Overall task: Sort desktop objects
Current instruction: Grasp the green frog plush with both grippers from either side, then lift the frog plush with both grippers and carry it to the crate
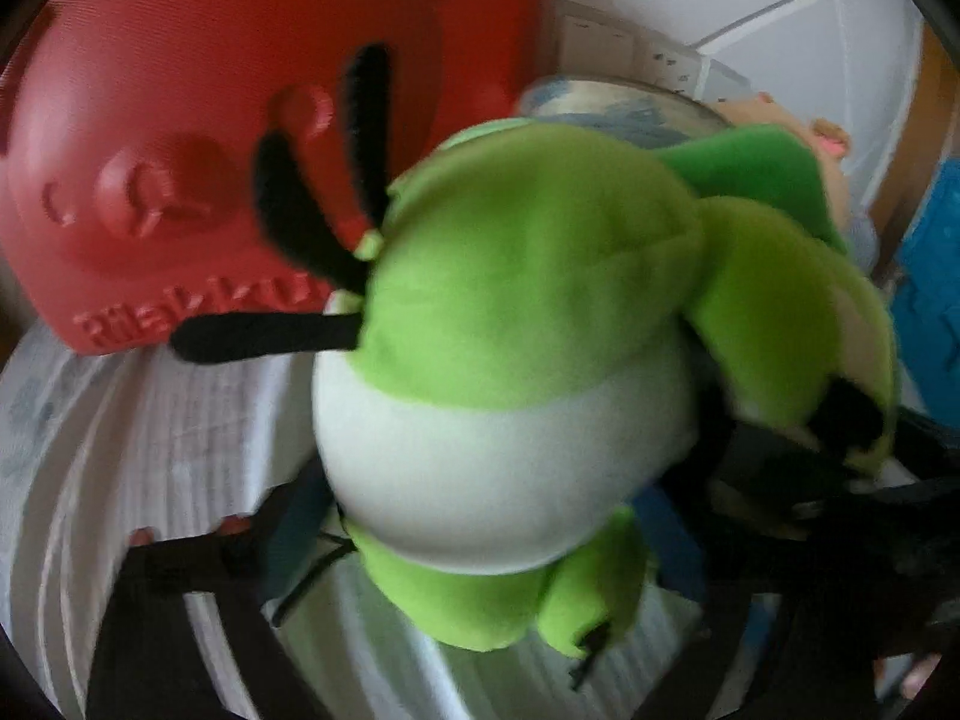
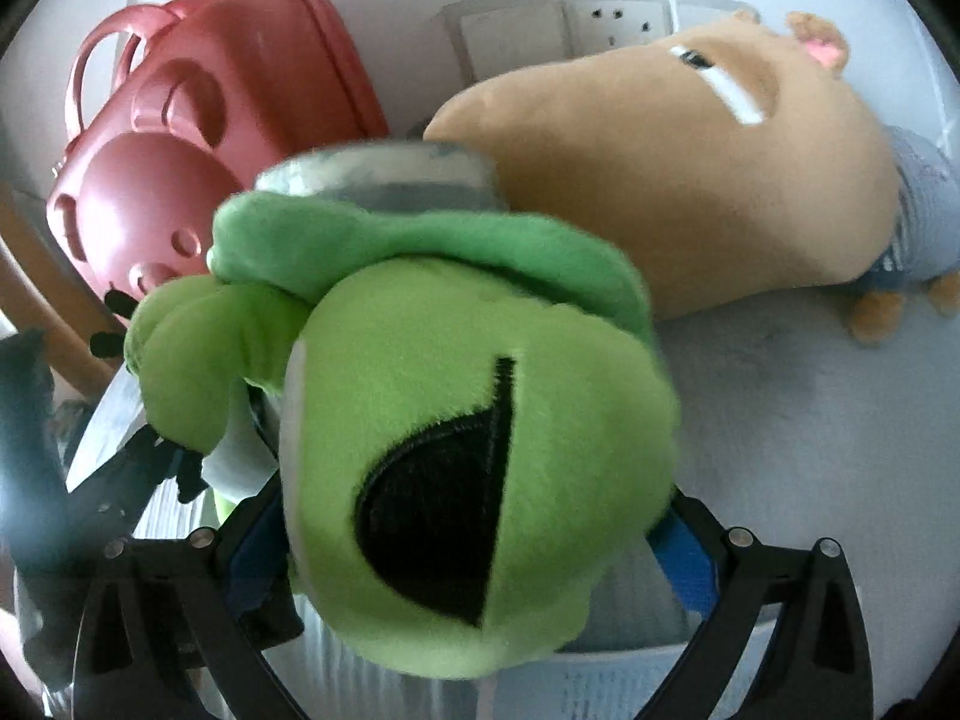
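Between both tools' fingers sits the green plush toy (image 2: 456, 420), right tool (image 2: 480, 546) gripping it, left unclear

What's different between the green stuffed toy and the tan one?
The green toy is bright lime with a white belly and a black patch; the tan toy is plain beige with a pink ear. The green toy sits between the fingers of the right tool, while the tan toy lies on its side on the table, untouched. The tan one looks longer. Both are soft plush.
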Motion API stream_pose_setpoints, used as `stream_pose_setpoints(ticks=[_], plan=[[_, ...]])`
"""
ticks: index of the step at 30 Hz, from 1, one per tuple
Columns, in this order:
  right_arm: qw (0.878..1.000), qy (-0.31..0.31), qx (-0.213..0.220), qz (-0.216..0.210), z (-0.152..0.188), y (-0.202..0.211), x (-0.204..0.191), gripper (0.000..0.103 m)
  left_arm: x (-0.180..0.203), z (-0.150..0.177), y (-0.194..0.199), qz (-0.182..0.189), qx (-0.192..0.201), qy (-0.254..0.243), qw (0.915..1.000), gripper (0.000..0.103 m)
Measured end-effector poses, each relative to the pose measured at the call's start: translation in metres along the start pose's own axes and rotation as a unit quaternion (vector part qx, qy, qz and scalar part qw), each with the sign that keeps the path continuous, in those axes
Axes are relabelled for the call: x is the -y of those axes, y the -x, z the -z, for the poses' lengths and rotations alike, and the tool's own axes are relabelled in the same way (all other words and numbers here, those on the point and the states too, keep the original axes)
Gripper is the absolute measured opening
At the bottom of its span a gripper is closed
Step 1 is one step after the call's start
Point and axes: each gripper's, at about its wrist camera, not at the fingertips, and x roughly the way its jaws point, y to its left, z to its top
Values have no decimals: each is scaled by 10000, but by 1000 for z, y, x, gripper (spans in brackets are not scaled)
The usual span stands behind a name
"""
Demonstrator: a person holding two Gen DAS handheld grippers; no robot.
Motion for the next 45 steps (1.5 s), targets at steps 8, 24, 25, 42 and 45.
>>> stream_pose_setpoints(ticks=[8,24,25,42,45], plan=[[9995,132,5,-272,8,25,-8,83,17,9,31,-384,56,-84,9992,70],[9931,246,935,-664,21,222,-25,82,80,1,211,-427,967,-261,9941,70],[9922,259,1031,-648,25,240,-27,82,88,2,224,-409,1033,-284,9934,70],[9841,260,1690,-482,63,408,45,82,232,46,346,-210,1580,-543,9857,70],[9826,408,1745,-484,74,439,83,82,269,51,354,-216,1684,-427,9846,70]])
